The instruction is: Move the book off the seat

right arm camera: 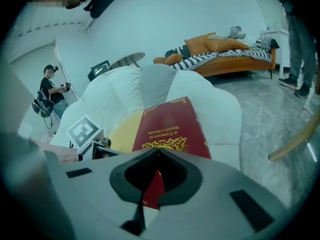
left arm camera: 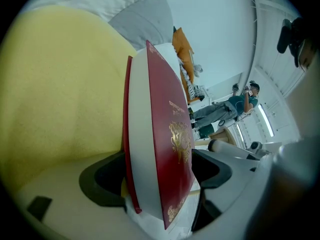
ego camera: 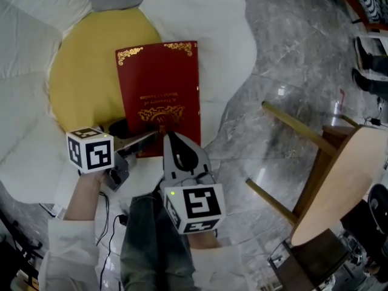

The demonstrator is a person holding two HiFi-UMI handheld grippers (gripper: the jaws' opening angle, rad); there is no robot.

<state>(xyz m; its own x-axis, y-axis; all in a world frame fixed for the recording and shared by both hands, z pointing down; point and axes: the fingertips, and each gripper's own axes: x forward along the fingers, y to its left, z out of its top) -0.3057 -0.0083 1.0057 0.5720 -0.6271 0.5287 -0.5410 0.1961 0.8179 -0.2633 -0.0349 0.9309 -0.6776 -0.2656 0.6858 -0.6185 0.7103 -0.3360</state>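
A red book [ego camera: 159,83] with gold ornament was seen lying flat at the centre of the frame in the head view. It rested on the yellow cushion [ego camera: 85,71] of a white, petal-shaped seat [ego camera: 200,11], and its right part was spread over a white petal. Its lower left corner was grasped by the left hand-held gripper [ego camera: 131,136], which was seen at the lower left of the frame. In the left gripper view the book [left arm camera: 165,134] was shown edge-on between the two dark jaws, one set against each cover, with the white page block visible between the red covers.

The right hand-held gripper [ego camera: 170,138] was held at lower centre, clenched tip to tip with nothing between its jaws. Its tip was placed over the book's lower edge; whether the cover was touched could not be told. In the right gripper view the book [right arm camera: 172,126] was seen beyond the closed jaws.

A grey marble floor [ego camera: 291,53] was shown at the upper right, and a wooden chair [ego camera: 339,162] at the right edge.
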